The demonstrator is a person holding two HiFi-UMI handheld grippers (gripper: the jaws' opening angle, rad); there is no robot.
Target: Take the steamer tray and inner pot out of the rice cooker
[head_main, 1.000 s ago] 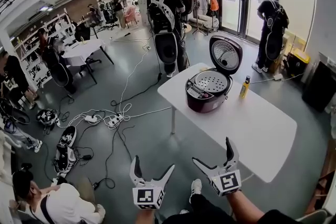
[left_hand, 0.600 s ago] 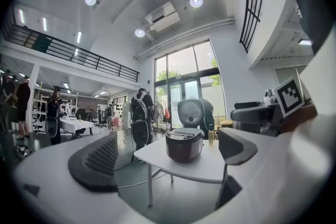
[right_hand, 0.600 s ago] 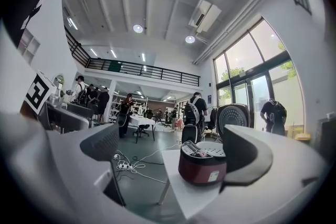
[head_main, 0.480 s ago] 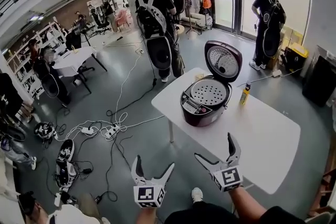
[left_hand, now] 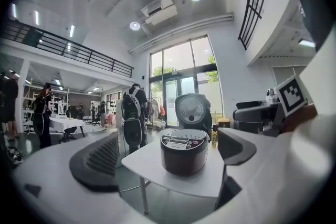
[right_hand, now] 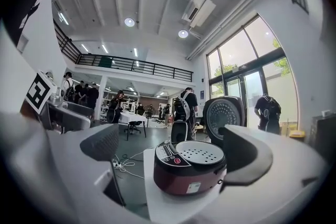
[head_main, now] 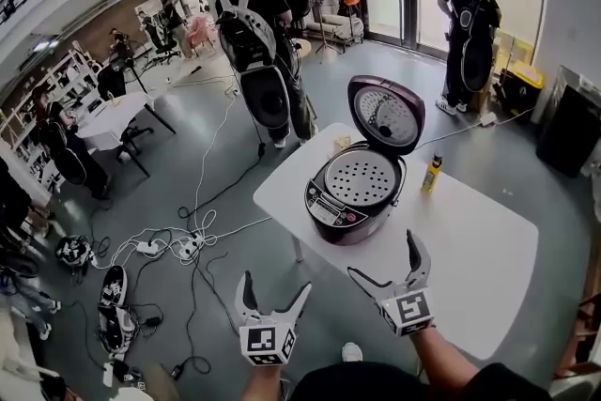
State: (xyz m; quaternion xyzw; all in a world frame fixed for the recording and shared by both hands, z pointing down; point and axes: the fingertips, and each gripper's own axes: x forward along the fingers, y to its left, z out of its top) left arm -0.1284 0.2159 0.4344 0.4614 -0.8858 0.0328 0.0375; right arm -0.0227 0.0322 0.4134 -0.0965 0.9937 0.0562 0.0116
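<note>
Set toward the left edge of a white table [head_main: 474,244]: the rice cooker [head_main: 331,211], lid [head_main: 387,115] swung up and back, control panel turned to the table's near-left edge. Seated in the cooker's mouth and in plain sight, the perforated steamer tray [head_main: 362,177]. Just beside the cooker on its far right, a small yellow bottle [head_main: 431,174], upright and apart from the shell. Bare tabletop right of the cooker and toward the near corner; only a narrow strip of table between cooker and left edge. Low in front, well apart from the cooker: left gripper [head_main: 275,285] out over the grey floor [head_main: 310,338], off the table, jaws spread wide and empty; right gripper [head_main: 383,256] at the table's near edge, likewise released, nothing between its pads. Framed between the jaws in both gripper views, at a distance, only the cooker. Past the table's left side, cables [head_main: 178,244] strewn over the floor, and a person [head_main: 254,23] with a backpack rig near the far corner. Inner pot out of sight beneath the tray. Part of the near table edge covered by the right gripper. Panel print and bottle label too small to read.
</note>
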